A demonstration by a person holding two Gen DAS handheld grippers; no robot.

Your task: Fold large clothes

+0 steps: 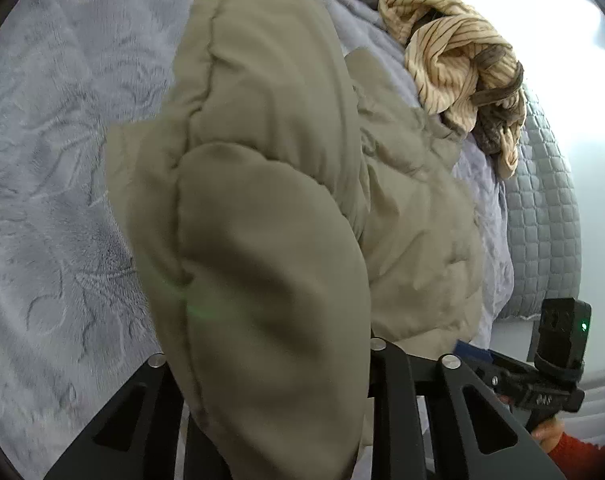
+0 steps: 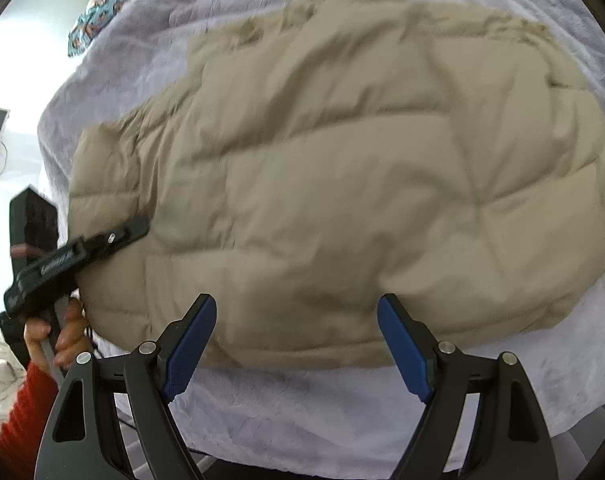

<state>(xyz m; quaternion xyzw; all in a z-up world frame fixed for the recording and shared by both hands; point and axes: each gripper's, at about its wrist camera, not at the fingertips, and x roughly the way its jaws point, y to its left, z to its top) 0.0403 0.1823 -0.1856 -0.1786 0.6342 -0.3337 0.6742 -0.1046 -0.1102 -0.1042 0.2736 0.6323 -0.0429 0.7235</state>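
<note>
- Pinching a thick fold of the beige quilted puffer jacket (image 1: 270, 240), my left gripper (image 2: 136, 228) has its jaws pressed onto the padding at the jacket's edge.
- My right gripper (image 2: 298, 336) hovers spread wide, blue pads (image 2: 190, 344) clear of fabric.
- The jacket lies flat on a grey plush blanket (image 2: 342, 400), near a striped tan garment (image 1: 458, 64).

no legible txt, claw print blurred

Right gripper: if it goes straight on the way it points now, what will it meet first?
Most likely the beige puffer jacket. The right gripper has its jaws open just above the jacket's near hem, with nothing between them. How far above is hard to judge, so the grey blanket by the hem is possible.
</note>
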